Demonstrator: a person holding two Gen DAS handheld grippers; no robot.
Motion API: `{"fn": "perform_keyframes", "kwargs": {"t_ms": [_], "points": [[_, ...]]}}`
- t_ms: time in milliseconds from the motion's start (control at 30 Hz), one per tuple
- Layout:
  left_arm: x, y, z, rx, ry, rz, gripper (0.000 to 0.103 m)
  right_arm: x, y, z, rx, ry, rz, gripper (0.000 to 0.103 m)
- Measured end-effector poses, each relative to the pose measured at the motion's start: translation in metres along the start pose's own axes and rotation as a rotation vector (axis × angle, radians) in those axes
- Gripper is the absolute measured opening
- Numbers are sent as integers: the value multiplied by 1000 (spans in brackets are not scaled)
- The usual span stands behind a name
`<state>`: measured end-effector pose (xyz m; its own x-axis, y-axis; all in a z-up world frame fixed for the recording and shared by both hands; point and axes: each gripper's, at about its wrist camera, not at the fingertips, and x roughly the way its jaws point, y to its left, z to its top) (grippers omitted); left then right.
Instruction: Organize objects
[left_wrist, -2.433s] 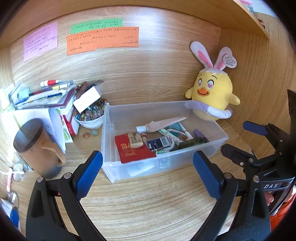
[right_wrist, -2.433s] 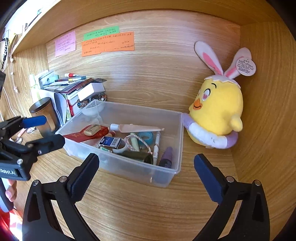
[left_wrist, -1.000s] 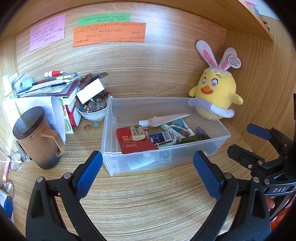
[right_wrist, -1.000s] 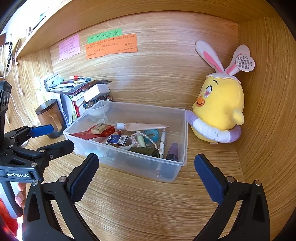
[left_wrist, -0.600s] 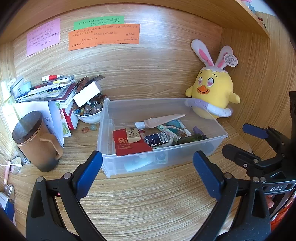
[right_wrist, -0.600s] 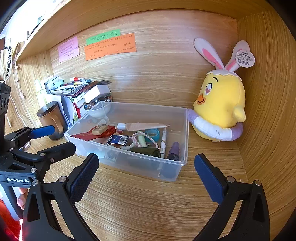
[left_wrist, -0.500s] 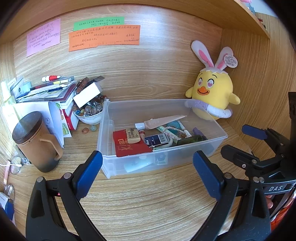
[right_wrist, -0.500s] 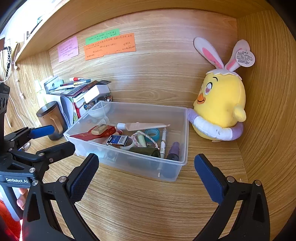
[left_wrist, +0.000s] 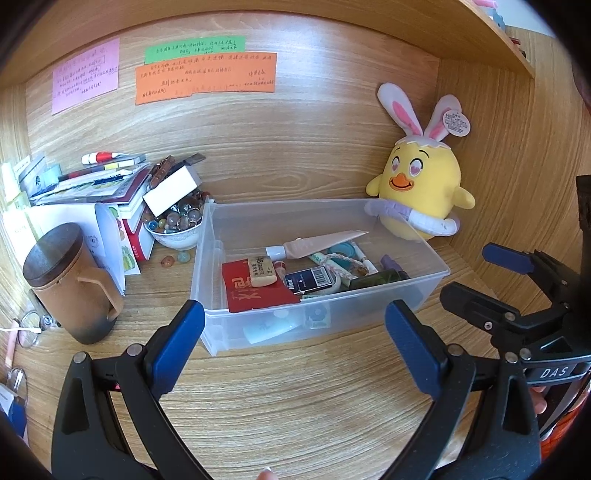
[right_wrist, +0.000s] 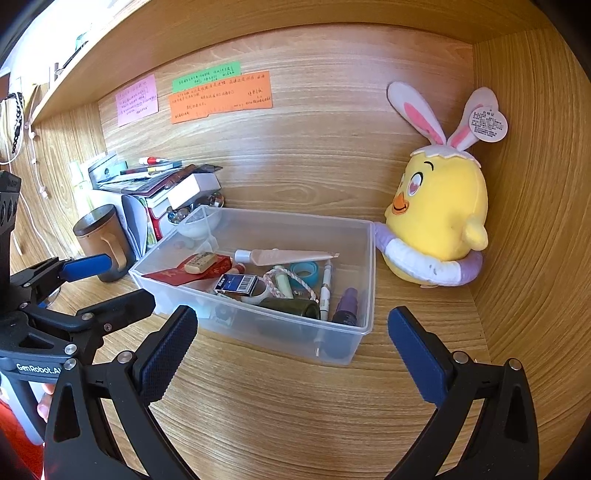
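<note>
A clear plastic bin stands on the wooden desk and holds a red envelope, an eraser, a pink tube, a blue card pack, a tape roll, a pen and small bottles. My left gripper is open just in front of the bin, holding nothing. My right gripper is open before the bin's front right side, also holding nothing. Each gripper shows at the edge of the other's view.
A yellow plush chick leans against the bin's far right corner. Left of the bin are a bowl of glass pebbles, stacked books and a brown lidded mug. Sticky notes hang on the back wall.
Both grippers drifted slightly, so the bin shifts a little in each view. Both stay open, and nothing was picked up or set down.
</note>
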<state>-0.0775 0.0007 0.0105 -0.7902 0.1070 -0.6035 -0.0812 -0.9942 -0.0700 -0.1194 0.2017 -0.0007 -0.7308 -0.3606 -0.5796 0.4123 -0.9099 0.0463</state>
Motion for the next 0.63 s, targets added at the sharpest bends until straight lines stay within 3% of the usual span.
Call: {"fn": "perform_keyframes", "kwargs": {"t_ms": [633], "points": [[-2,-3,-3,-12,4,-40,100,-4,-2,-4,19,10,-5,103]]}}
